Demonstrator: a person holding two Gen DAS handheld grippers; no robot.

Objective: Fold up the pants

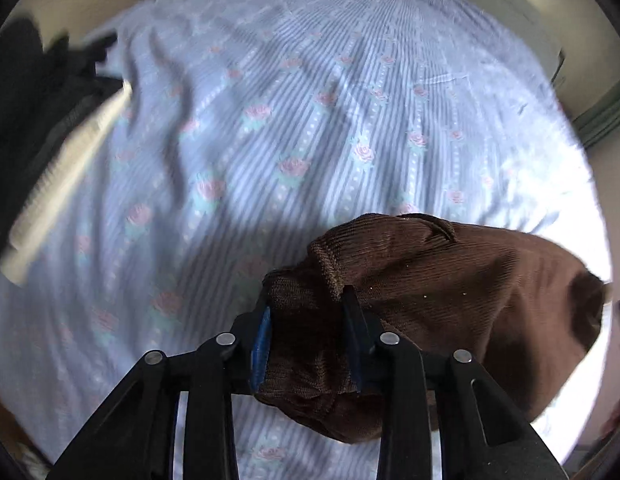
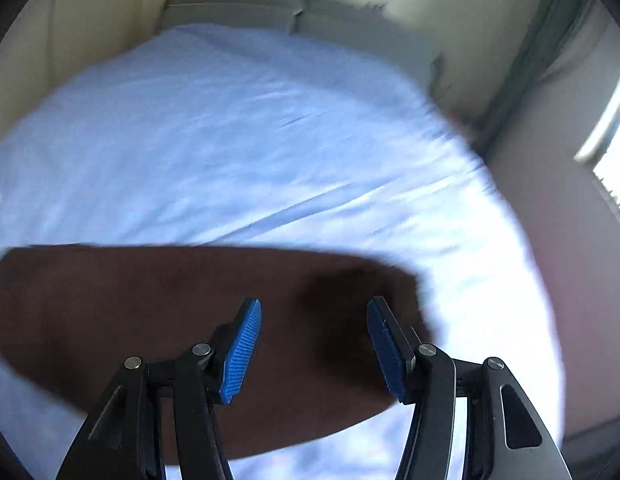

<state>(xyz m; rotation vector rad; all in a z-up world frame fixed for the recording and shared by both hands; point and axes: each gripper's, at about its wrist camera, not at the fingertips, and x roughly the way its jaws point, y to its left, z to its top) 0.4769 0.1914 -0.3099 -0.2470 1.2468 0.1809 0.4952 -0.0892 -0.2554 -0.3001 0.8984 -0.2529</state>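
Brown ribbed corduroy pants (image 1: 450, 288), soft and limp, bunched in the clamped left tool (image 1: 307, 312) above the blue striped floral bed sheet (image 1: 269, 120), likely best pinched at hems, right tool (image 2: 314, 344) spread empty.

No readable text, labels, brands, numbers or signs on anything here

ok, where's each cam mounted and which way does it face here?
Left wrist: on the left claw, looking down along its fingers at the bed sheet; claw shut on bunched brown pants.
Right wrist: on the right claw, facing the bed's far end, blurred; claw open over the pants.
Shared: pants, sheet, grey pillows.
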